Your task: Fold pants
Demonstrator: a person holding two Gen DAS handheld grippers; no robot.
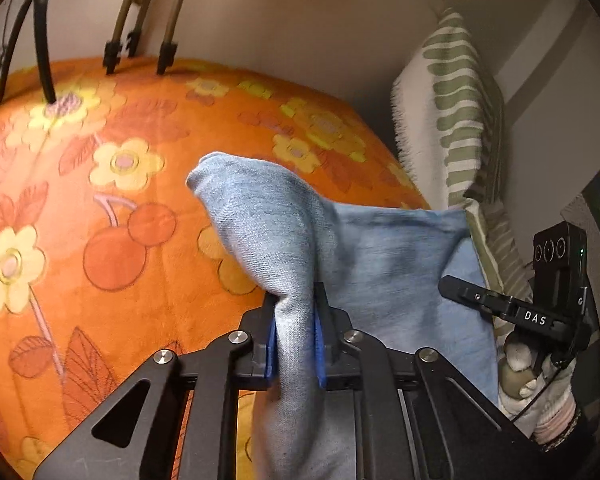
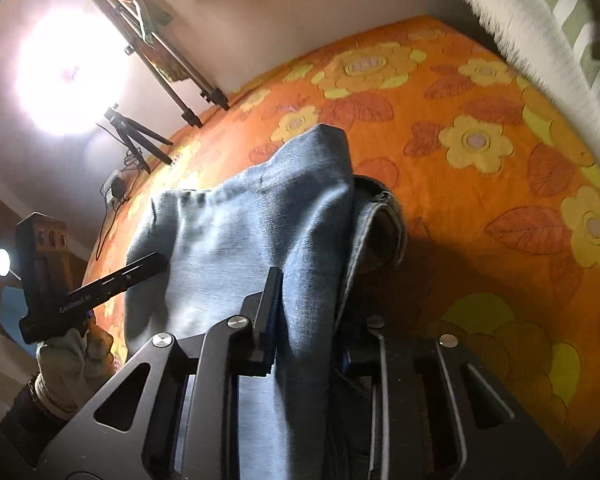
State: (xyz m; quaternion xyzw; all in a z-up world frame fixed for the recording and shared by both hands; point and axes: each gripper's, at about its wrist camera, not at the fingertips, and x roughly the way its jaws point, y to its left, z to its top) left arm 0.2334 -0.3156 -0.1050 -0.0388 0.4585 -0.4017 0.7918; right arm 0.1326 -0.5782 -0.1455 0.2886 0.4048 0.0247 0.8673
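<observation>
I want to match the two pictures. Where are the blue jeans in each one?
Left wrist view: the jeans sit at bottom centre, pinched in the left gripper.
Right wrist view: the jeans fill the centre, pinched in the right gripper.
Shared landmark: the orange flowered blanket.

Denim hides a jaw, frames crop the rest

The right gripper (image 2: 306, 316) has its right-hand pad buried under the pants (image 2: 260, 240); the garment's lower part runs off the bottom edge. The striped pillow (image 2: 548, 20) is blurred and cropped at the corner.
</observation>
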